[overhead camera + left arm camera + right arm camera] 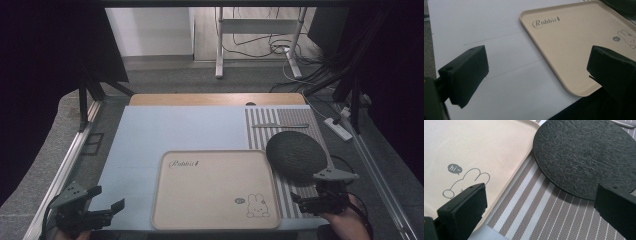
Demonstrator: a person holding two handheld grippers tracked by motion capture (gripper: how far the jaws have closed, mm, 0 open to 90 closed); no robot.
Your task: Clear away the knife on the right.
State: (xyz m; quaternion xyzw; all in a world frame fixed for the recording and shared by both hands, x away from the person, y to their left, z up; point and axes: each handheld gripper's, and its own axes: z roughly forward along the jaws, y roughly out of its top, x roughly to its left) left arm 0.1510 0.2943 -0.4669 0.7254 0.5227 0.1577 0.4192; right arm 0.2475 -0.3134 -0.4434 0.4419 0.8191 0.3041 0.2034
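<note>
Two things sit in the middle of my work surface: a cream tray point(215, 190) printed with "Rabbit" lettering and a small bunny drawing, and a dark round plate point(296, 155) touching the tray's upper right corner area. From the high view the tray holds nothing — its whole floor is bare — and the plate carries nothing either. The plate rests on a striped placemat point(290, 125) at the right of the frame, and near the mat's top edge lies a slim grey utensil point(280, 125), too small for me to name. Under it all is a pale blue sheet point(170, 130) over the table point(215, 99).

My right gripper view adds what the high view cannot: the plate's point(586, 155) rough, pebbled surface, its rim overhanging the stripes point(536, 205), and the word "hi" beside the bunny on the tray point(474, 147). My left gripper view shows the tray's point(574, 47) raised lip and faint crease lines in the sheet point(486, 32).

My left gripper point(90, 206) hangs at the lower left of the high view, just off the tray's lower left corner, jaws spread wide and holding nothing. My right gripper point(320, 199) sits at the lower right, just below the plate and beside the tray's right edge — jaws likewise wide apart and empty.
</note>
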